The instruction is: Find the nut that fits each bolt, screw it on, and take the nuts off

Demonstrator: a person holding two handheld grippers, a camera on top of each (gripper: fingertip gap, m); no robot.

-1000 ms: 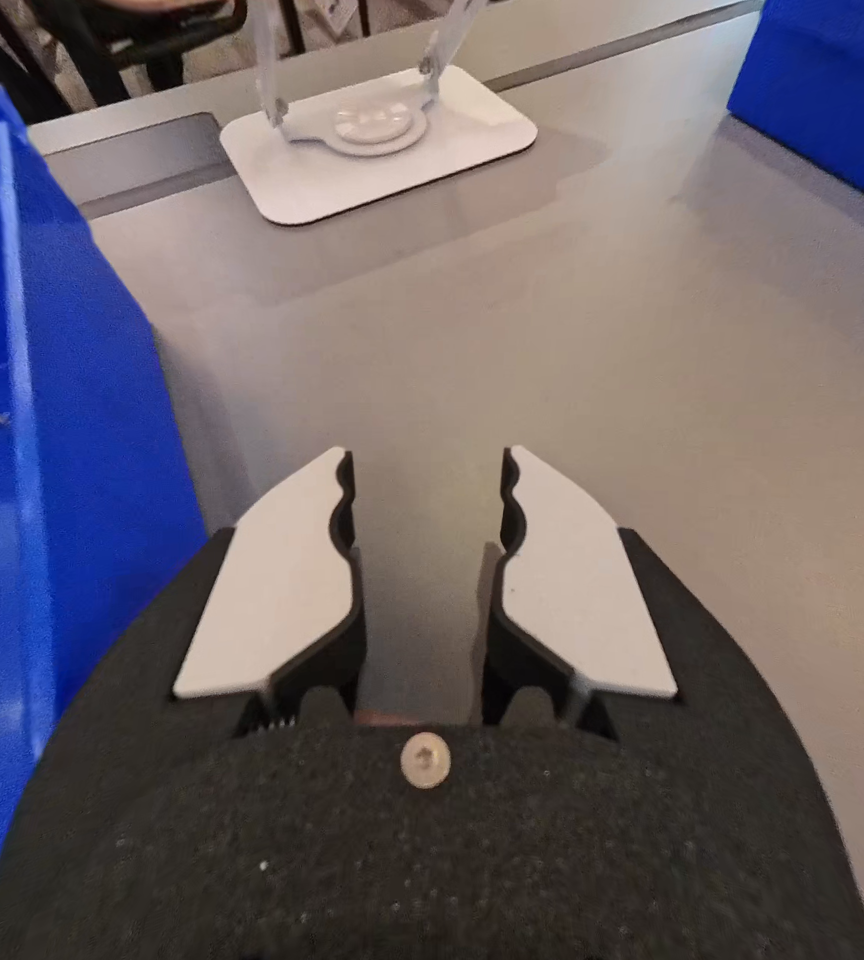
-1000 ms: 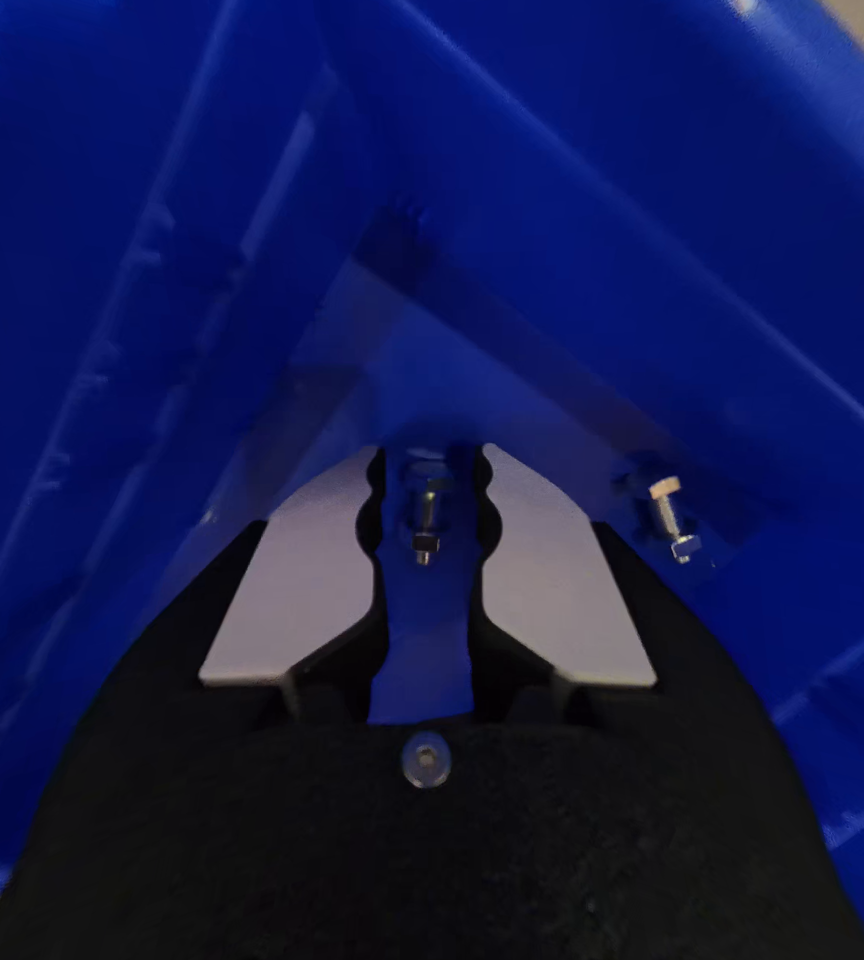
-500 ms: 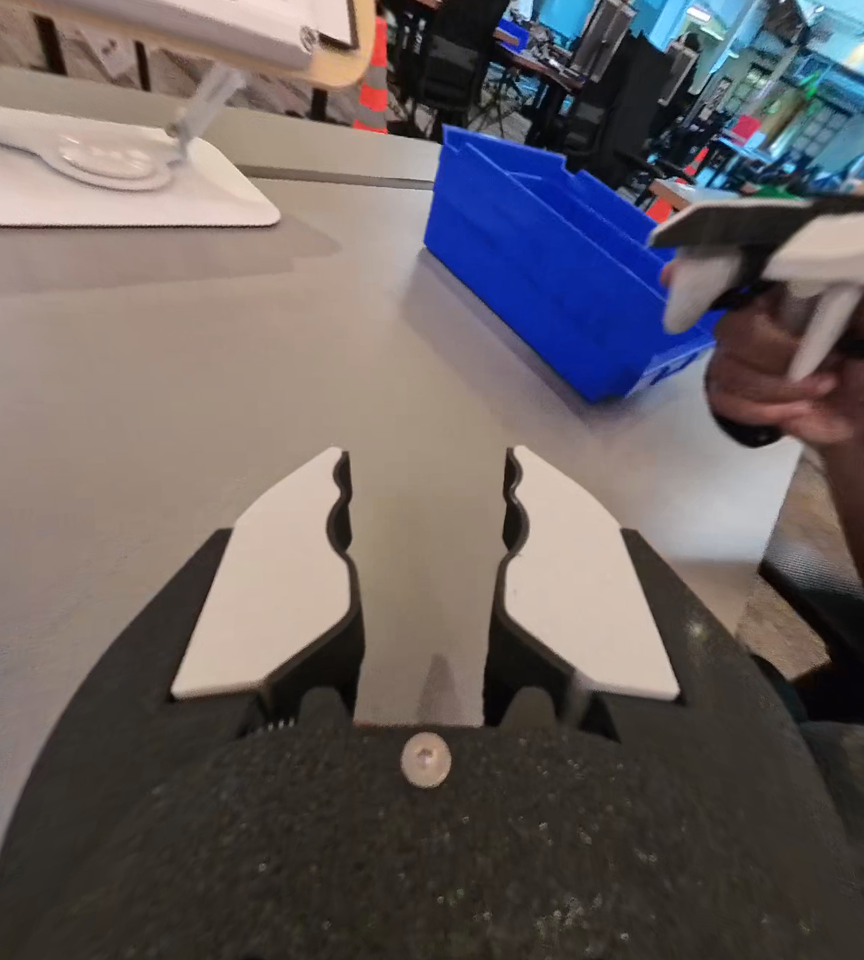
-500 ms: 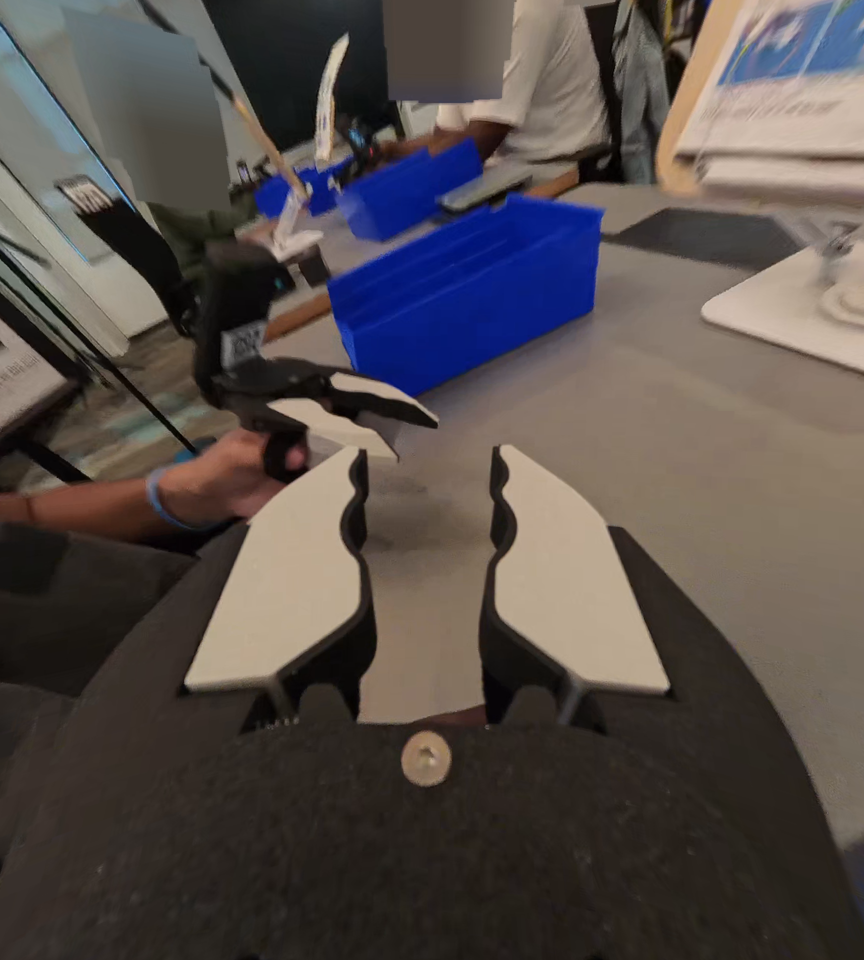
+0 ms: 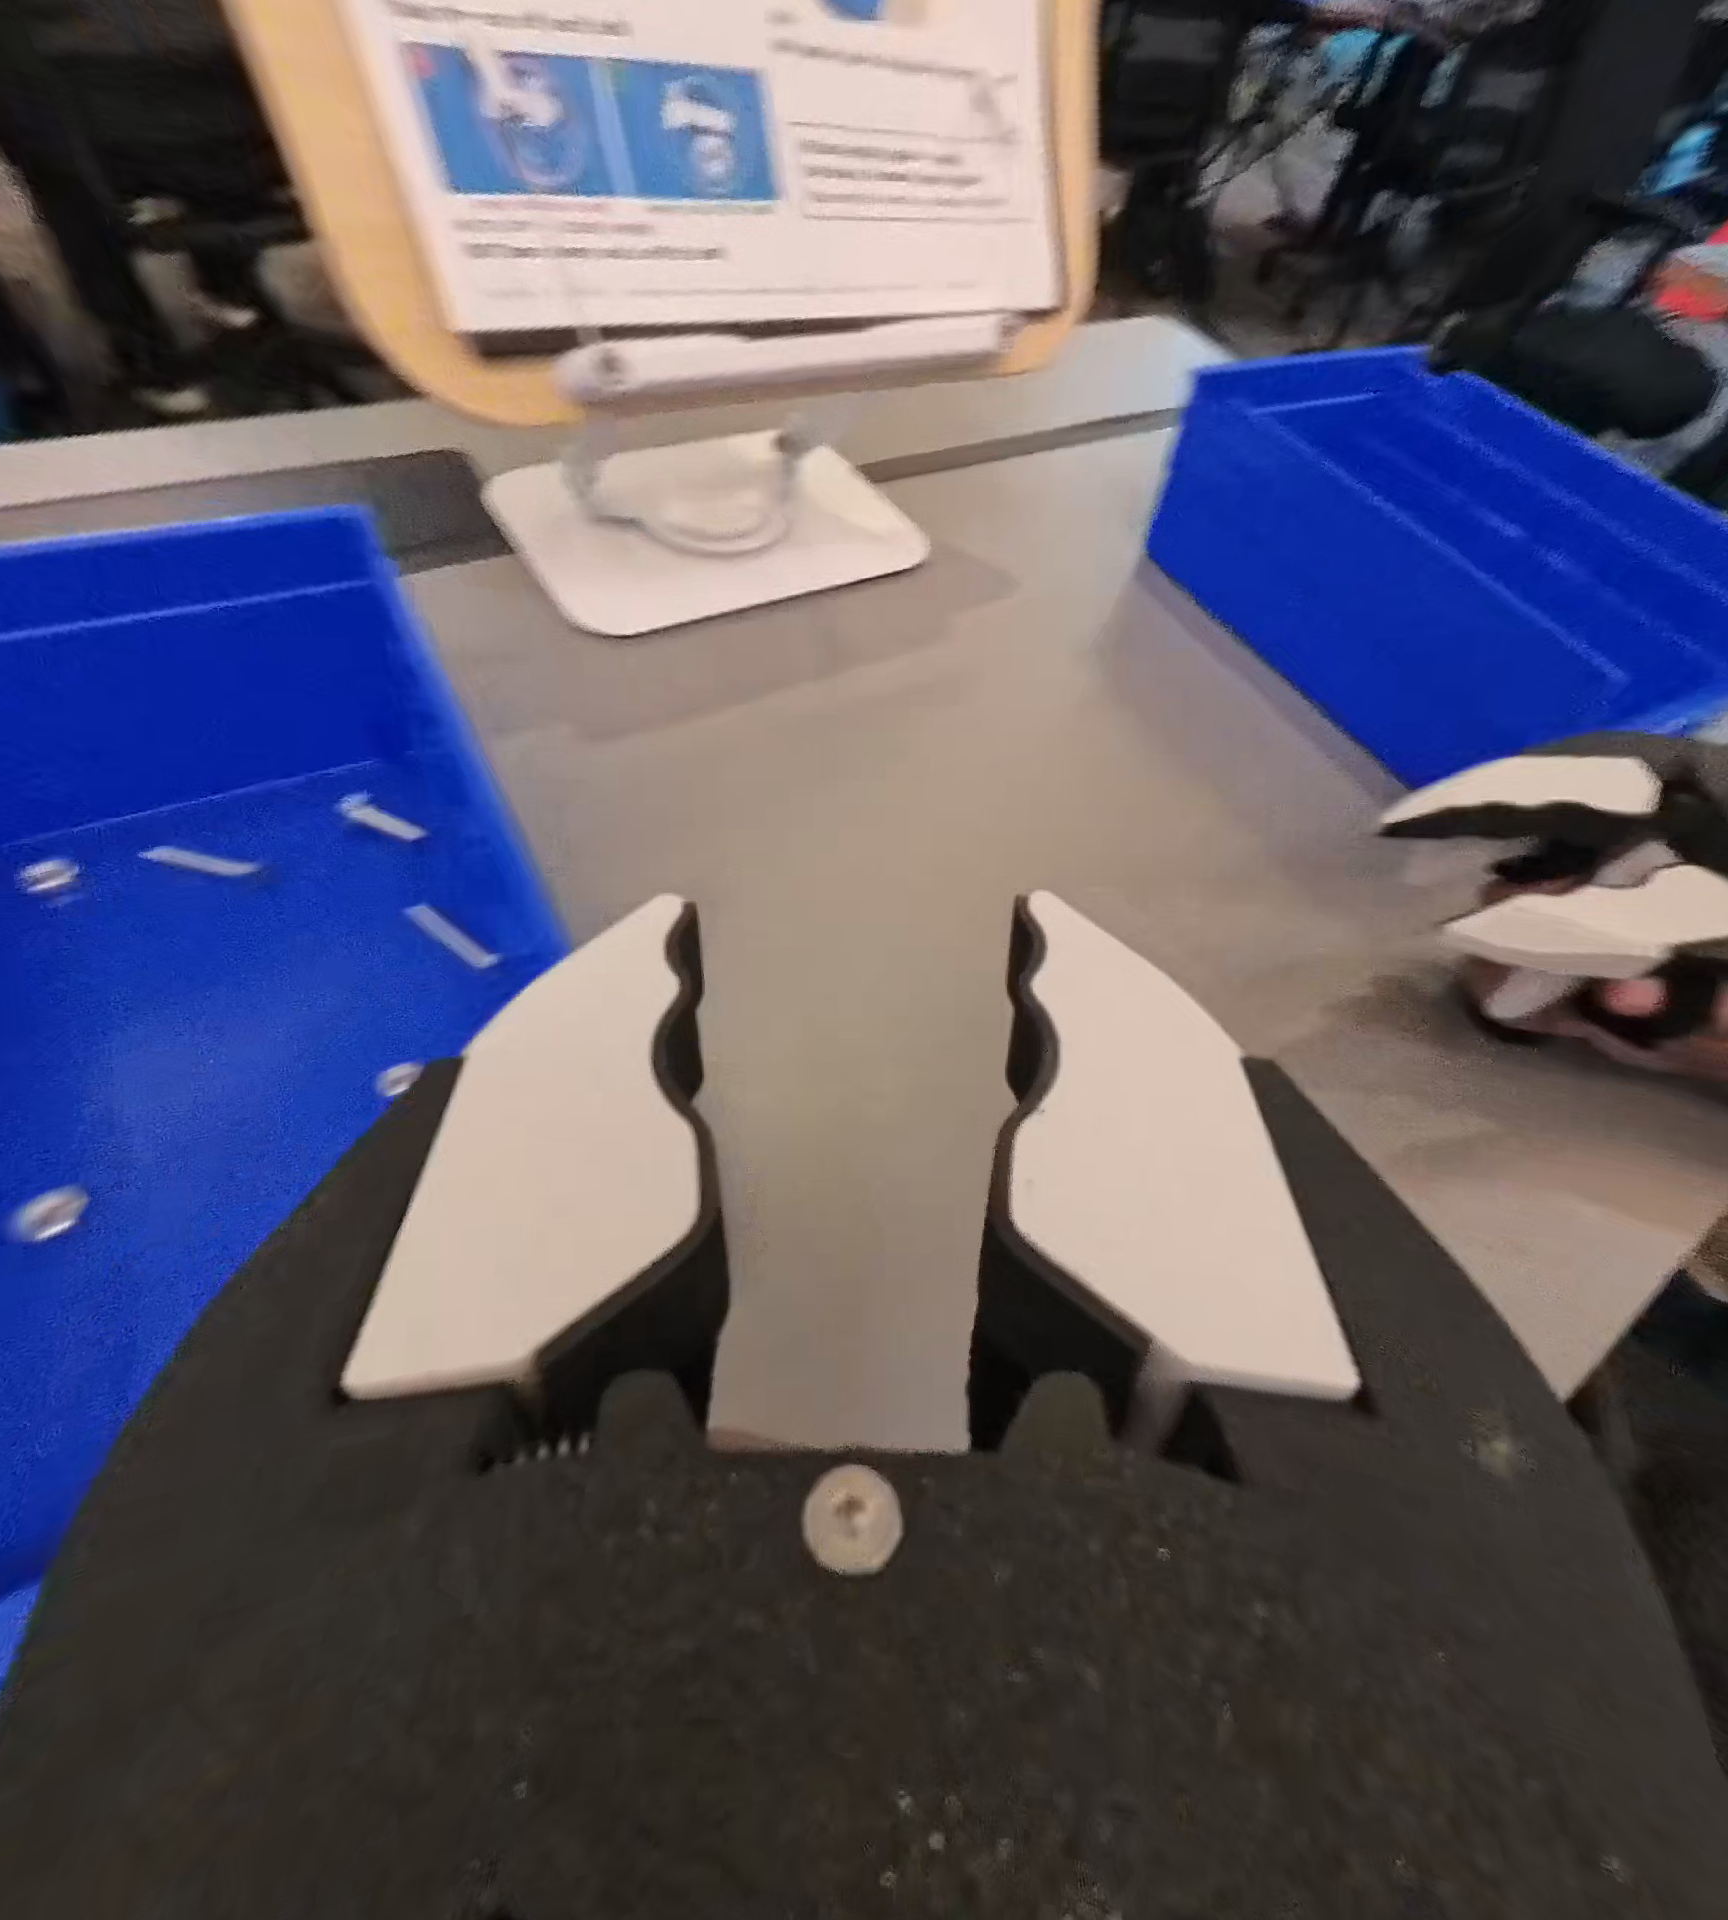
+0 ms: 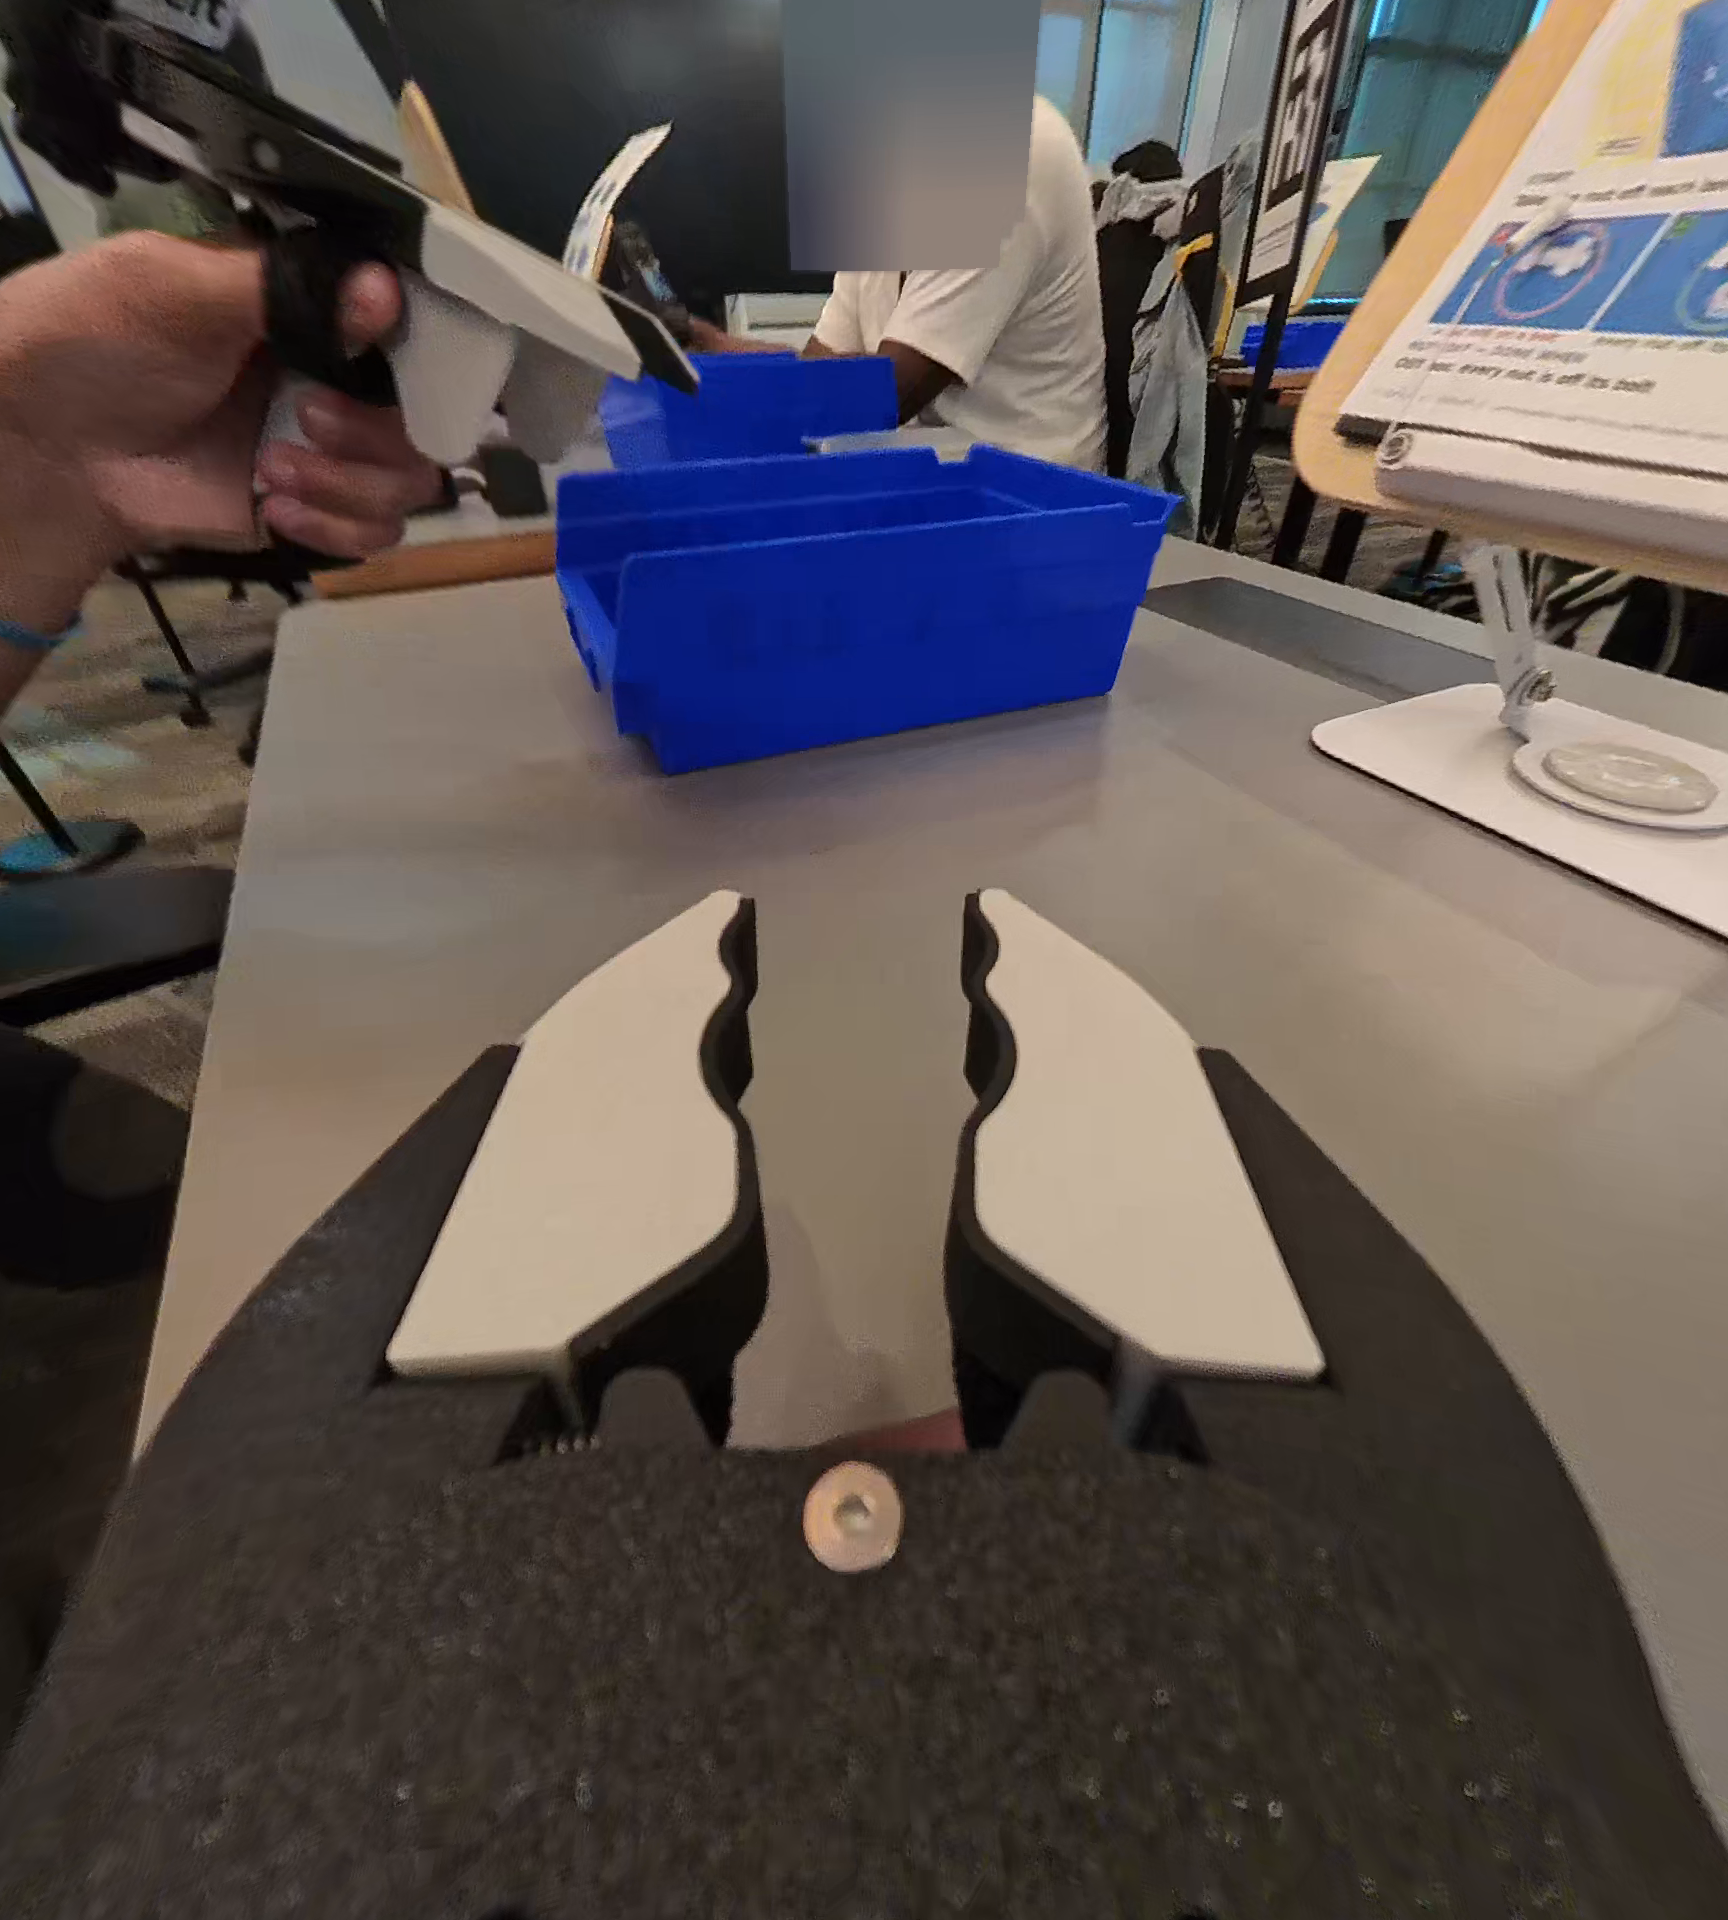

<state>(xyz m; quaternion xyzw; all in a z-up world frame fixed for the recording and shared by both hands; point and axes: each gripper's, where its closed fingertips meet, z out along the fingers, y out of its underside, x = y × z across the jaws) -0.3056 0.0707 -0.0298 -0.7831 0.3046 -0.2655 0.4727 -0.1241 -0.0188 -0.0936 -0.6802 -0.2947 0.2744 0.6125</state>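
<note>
While both hover above the grey desk (image 5: 839, 790), left tool (image 5: 849, 925) gapes empty; right tool (image 6: 858, 914) likewise parted, empty; bolts (image 5: 205, 862) and nuts (image 5: 47, 1214) lie in the left blue bin (image 5: 164, 665).
</note>
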